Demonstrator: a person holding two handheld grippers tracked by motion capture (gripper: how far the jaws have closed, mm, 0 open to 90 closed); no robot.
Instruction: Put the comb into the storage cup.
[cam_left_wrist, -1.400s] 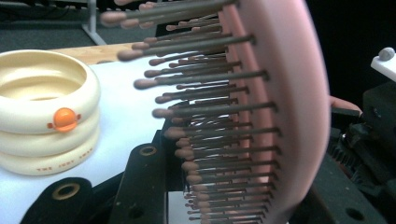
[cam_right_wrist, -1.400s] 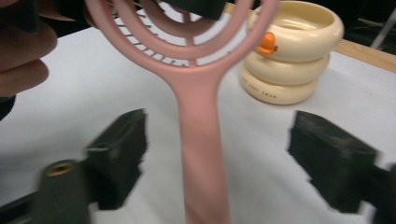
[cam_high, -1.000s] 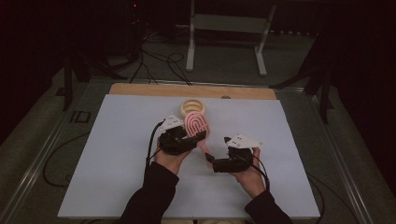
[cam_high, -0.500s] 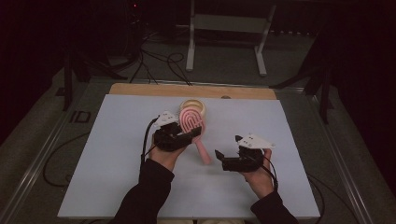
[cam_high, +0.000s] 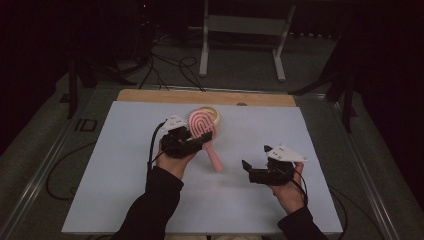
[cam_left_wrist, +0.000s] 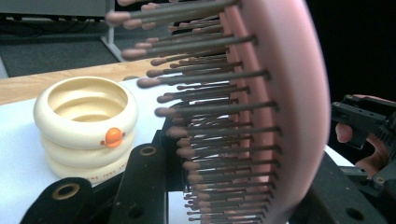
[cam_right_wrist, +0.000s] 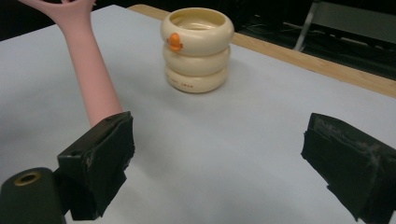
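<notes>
My left tool (cam_high: 192, 142) is clamped on the pink hairbrush (cam_high: 202, 125) at the head, lifting it with the bristles (cam_left_wrist: 205, 140) facing left in the left gripper view and the handle (cam_high: 215, 159) trailing down toward five o'clock in the high view. The brush sits just in front of the cream ringed cup (cam_right_wrist: 197, 49), which stands upright at about twelve o'clock from my left hand, near the far edge of the surface (cam_high: 125, 200). My right tool (cam_high: 260, 170) hangs over at four o'clock from the brush, its jaws wide apart and holding nothing, with the handle end showing at its upper left in the right gripper view. I judge the step in hand to be getting the brush into the cup, handle first. To do it well I should keep the clamp firm, since the head is smooth and rounded and could twist in the pads. I would swing the handle round until it points straight down over the cup's mouth, then lower slowly so it doesn't knock the light cup over. My right tool could steady the cup's wall if it rocks.
</notes>
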